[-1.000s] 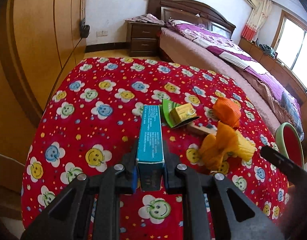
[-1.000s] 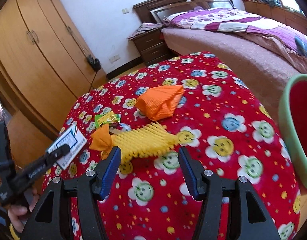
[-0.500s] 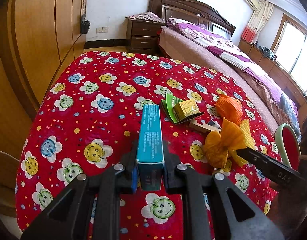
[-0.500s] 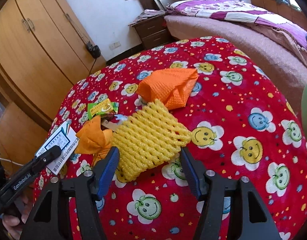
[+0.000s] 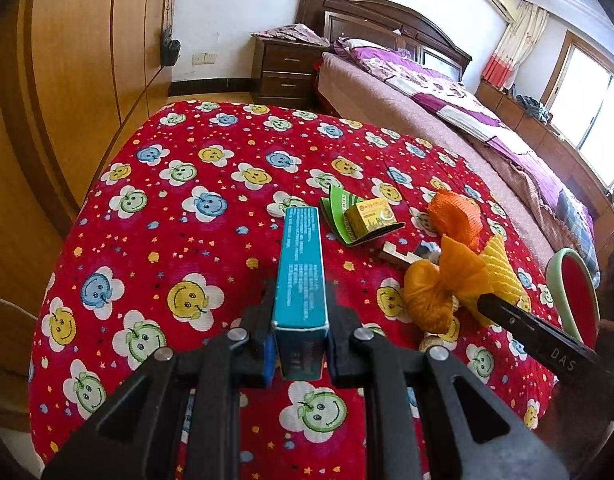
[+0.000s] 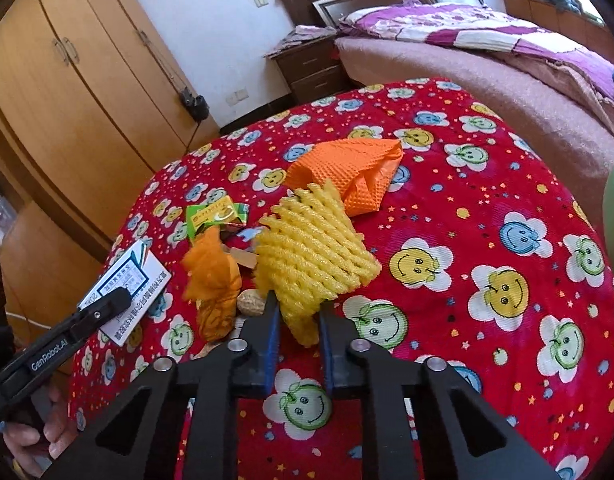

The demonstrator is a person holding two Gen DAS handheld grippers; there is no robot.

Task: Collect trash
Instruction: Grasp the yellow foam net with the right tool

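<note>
Over the red smiley-print cloth, the left gripper is clamping a blue box between closed jaws, holding it above the surface. The right gripper is pinching the yellow foam net, jaws nearly closed. An orange net, orange wrapper and green box are lying nearby, a basin sitting at the cloth's edge.

Right gripper closes in from wide open and now pinches the yellow foam net, lifting its near end.
</note>
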